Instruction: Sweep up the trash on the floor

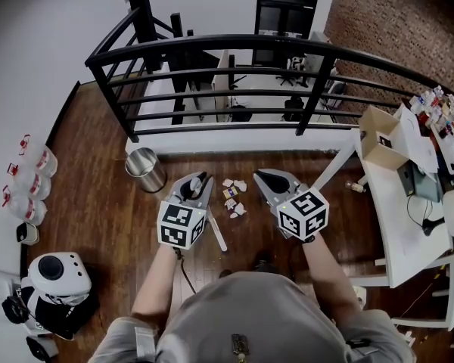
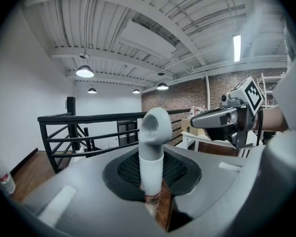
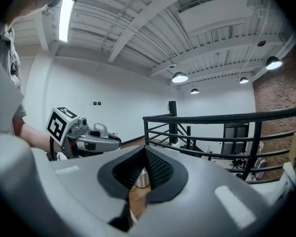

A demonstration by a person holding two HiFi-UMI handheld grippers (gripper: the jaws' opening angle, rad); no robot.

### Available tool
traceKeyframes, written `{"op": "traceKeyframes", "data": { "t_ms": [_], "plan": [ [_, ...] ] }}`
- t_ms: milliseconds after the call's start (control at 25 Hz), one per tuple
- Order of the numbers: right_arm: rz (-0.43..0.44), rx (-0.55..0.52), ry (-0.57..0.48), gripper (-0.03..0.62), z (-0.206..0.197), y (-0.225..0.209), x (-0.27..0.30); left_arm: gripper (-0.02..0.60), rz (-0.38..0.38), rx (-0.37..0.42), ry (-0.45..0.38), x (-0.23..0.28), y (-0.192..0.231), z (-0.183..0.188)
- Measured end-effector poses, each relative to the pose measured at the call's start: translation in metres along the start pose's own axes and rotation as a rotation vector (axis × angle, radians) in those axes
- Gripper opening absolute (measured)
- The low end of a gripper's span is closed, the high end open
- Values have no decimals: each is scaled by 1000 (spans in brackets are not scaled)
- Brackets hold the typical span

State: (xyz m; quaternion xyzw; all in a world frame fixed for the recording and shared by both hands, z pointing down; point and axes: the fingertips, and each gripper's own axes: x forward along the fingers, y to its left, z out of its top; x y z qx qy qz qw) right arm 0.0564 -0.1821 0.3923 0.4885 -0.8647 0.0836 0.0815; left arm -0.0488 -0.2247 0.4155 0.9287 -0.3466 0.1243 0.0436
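Scraps of crumpled paper trash point(image 1: 233, 197) lie on the wooden floor between and just beyond the two grippers. My left gripper point(image 1: 197, 181) is shut on a white handle with a grey loop end point(image 2: 154, 132). The handle stands up between the jaws in the left gripper view, and its white shaft point(image 1: 216, 231) slants down toward the floor. My right gripper point(image 1: 271, 178) hovers to the right of the trash, its jaws together with nothing between them. Each gripper shows in the other's view: the right gripper point(image 2: 221, 118) and the left gripper point(image 3: 99, 141).
A round metal bin point(image 1: 145, 169) stands on the floor left of the trash. A black railing point(image 1: 212, 51) runs across behind it. A white table point(image 1: 397, 203) with boxes is at the right. Bottles point(image 1: 26, 180) and a white appliance point(image 1: 57, 278) sit at the left.
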Motion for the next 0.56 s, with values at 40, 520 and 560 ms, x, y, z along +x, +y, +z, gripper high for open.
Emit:
{"op": "traceKeyframes", "data": {
  "t_ms": [40, 520, 560],
  "plan": [
    [0, 0, 1, 0, 0, 0, 0, 63, -1, 0, 2, 0, 0, -1],
    [9, -5, 8, 0, -2, 8, 1, 63, -4, 0, 15, -6, 0, -7],
    [10, -5, 7, 0, -2, 9, 1, 63, -4, 0, 16, -6, 0, -8]
  ]
}}
